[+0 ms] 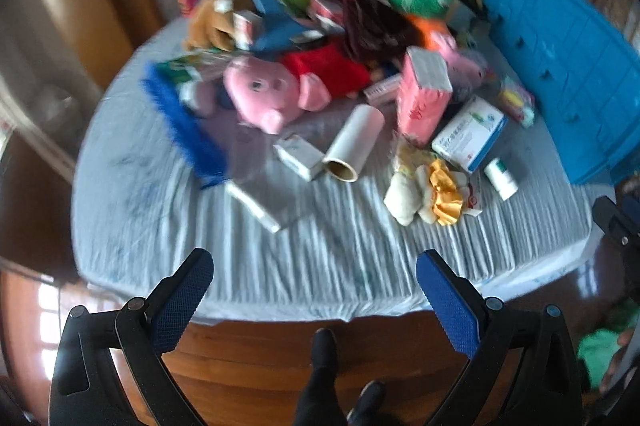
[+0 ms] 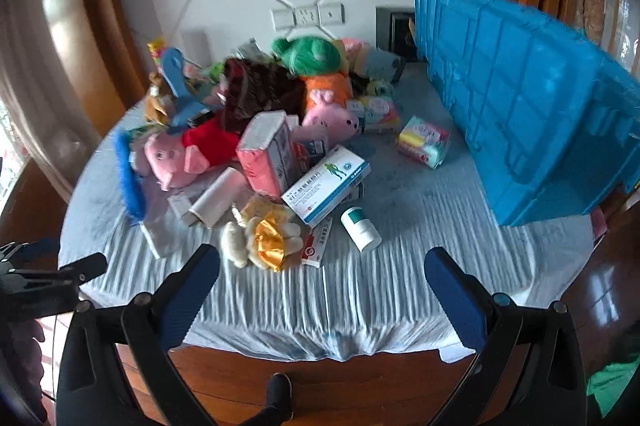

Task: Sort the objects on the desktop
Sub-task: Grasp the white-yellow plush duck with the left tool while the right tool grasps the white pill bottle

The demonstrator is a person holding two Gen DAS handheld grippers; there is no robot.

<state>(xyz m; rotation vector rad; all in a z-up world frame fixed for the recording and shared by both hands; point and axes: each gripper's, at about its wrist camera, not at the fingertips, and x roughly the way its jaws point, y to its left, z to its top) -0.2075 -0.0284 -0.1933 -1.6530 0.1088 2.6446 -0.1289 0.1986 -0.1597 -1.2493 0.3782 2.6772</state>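
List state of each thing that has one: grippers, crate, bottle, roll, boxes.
left hand-held gripper: open, holding nothing
right hand-held gripper: open, holding nothing
blue crate: on the table at the right, contents not visible
white bottle: lying on its side
plastic roll: lying down
blue-white box: closed, tilted on other boxes
pink pack: upright

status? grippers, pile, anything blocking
Both hand-held grippers, left and right, open, empty, short of the table. Pile untouched; blue crate at right. Nothing blocking.
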